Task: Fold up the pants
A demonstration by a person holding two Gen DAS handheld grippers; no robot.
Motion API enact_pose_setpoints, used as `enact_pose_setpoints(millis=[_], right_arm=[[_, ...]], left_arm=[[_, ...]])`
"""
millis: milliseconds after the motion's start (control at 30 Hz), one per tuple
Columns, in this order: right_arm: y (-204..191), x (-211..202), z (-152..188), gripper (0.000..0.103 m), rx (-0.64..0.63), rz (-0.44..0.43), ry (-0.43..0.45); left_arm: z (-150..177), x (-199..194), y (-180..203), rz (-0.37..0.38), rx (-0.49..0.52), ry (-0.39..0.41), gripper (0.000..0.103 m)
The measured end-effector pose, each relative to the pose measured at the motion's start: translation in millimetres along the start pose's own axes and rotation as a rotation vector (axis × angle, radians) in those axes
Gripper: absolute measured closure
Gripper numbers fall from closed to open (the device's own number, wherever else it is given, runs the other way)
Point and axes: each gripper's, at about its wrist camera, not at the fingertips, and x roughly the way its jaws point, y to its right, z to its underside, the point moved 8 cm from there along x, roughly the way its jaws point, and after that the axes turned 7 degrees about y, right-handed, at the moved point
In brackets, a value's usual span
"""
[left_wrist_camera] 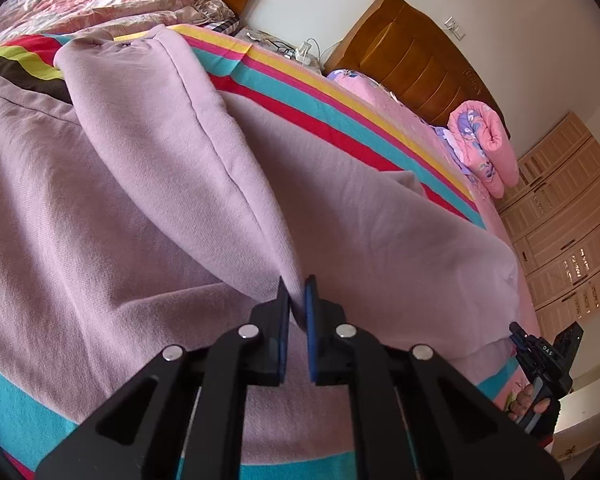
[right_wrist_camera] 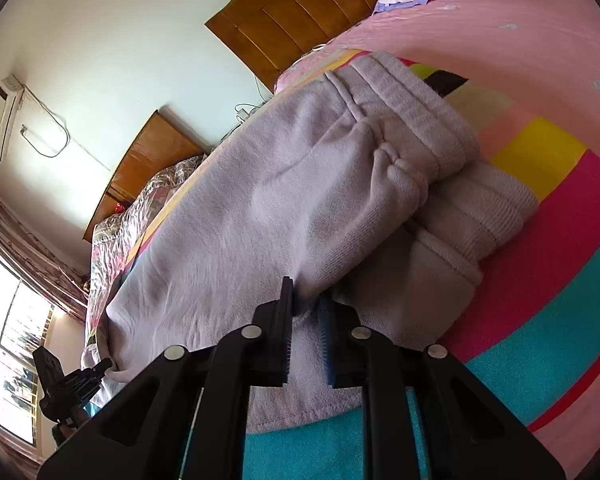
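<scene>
Fabric sits pinched in both claws. The left gripper (left_wrist_camera: 299, 294) is clenched on a raised fold of the pants (left_wrist_camera: 148, 184), its blue pads (left_wrist_camera: 310, 300) squeezing the lilac cloth, and from that fold a pant leg runs up and away toward the far edge of the striped blanket (left_wrist_camera: 340, 120). The right gripper (right_wrist_camera: 306, 300) likewise clamps a bunch of the pants (right_wrist_camera: 260, 200) near the ribbed waistband (right_wrist_camera: 428, 120), which lies doubled over just beyond its tips. The pants are spread flat across the blanket (right_wrist_camera: 540, 280), covering most of it. Past the blanket, pink bedding (right_wrist_camera: 500, 32) reaches a wooden headboard (right_wrist_camera: 300, 8). A rolled pink quilt (left_wrist_camera: 488, 144) lies by the headboard (left_wrist_camera: 412, 56), well apart from the pants.
</scene>
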Motion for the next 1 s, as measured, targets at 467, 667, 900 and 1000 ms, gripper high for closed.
enact_pose_setpoints(millis=[467,667,900,1000], right_arm=[[29,-31,33,0.092,0.001,0.056,-0.053],[28,-40,35,0.061,0.022,0.024,-0.043],[56,-55,-1,0.052,0.069,0.068,0.096],[74,-50,-13,0.053,0.103,0.089,0.12]], left_arm=[[53,-27,-24,-0.082,0.025,-0.015,0.092],[47,-34,-15,-0.063,0.041,0.02,0.044],[52,-22,-10,-0.08,0.062,0.012,0.041],[54,-21,-8,-0.09,0.075,0.013,0.04]])
